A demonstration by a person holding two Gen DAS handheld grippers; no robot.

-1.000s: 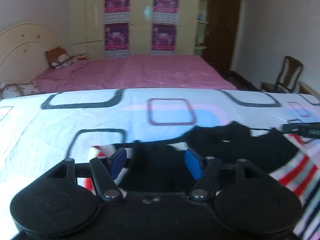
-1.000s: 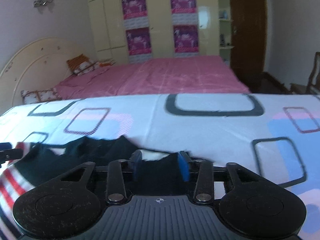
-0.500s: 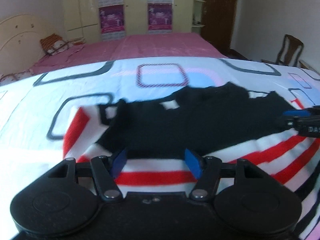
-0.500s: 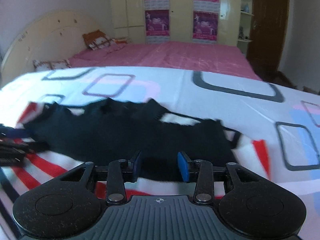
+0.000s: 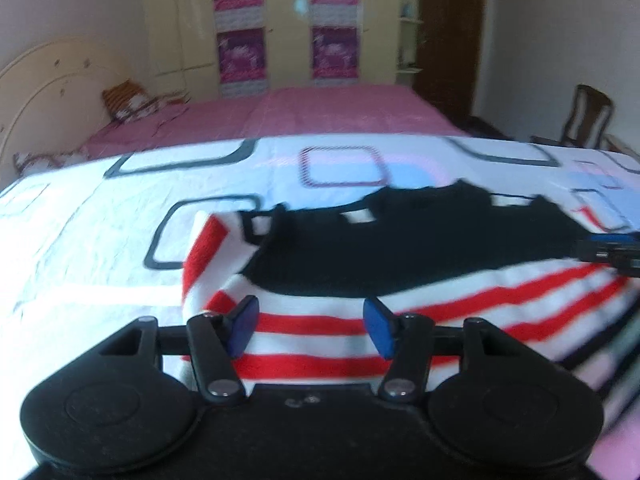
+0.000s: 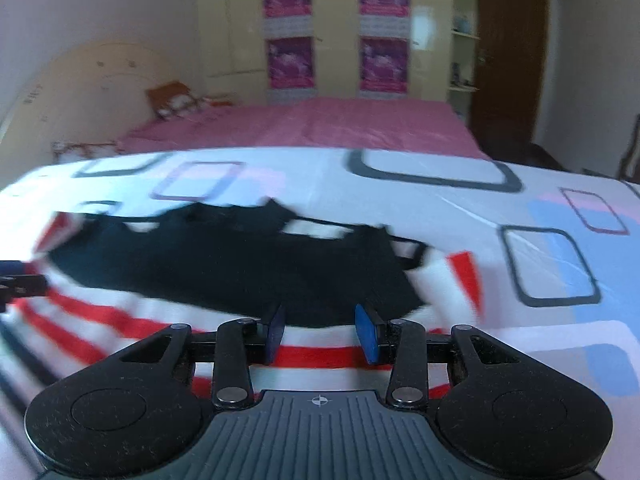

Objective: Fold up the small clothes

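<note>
Striped sweater (image 5: 400,272) spread on patterned sheet (image 5: 100,240), left gripper (image 5: 310,330) and right gripper (image 6: 320,334) held apart above it, chair (image 5: 588,120) beyond sweater seen whole only in left view.

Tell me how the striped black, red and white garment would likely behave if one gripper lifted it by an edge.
The garment would probably droop, not hold shape: it lies limp on the patterned sheet, its left edge rumpled into a soft fold. It looks knitted, so the pads likely grip it without slipping. With both the left gripper and right gripper open, nothing pins it; a push would likely bunch it.

A small knitted sweater (image 5: 420,264), black on top with red-and-white stripes below, lies spread on the patterned bedsheet (image 5: 100,240).
</note>
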